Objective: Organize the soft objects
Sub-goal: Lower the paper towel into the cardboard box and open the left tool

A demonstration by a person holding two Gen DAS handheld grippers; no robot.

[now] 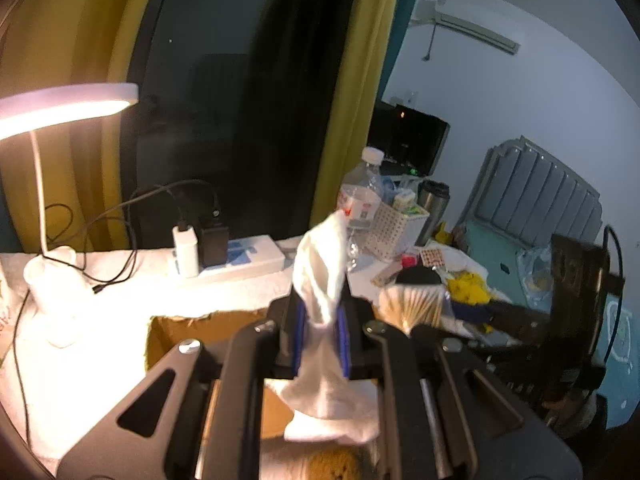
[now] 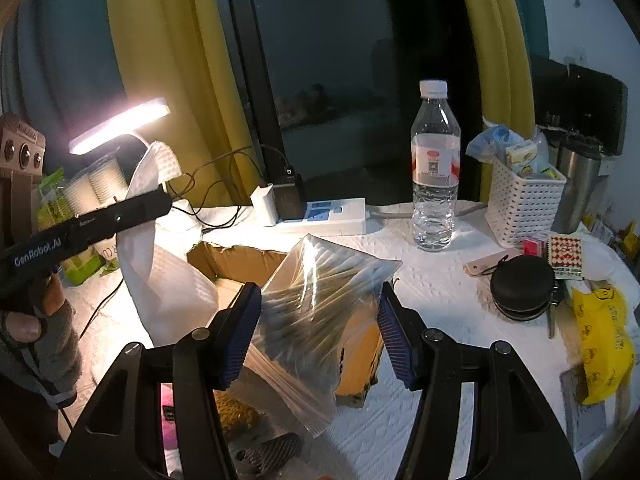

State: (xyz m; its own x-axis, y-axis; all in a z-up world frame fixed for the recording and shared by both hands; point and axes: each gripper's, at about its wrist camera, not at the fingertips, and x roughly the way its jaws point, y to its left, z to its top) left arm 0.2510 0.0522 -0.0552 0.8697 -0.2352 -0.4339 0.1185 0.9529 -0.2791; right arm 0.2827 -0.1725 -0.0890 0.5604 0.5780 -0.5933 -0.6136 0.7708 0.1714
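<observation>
My left claw pinches the white cloth above the box to drop it in. My right claw is wide open around the bag, holding nothing.

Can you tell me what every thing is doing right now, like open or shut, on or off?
left gripper: shut on the white cloth
white cloth: pinched, hanging over the box
right gripper: open, fingers either side of the plastic bag
plastic bag: leaning on the box, not gripped
cardboard box: open
desk lamp: on
water bottle: upright, capped
</observation>
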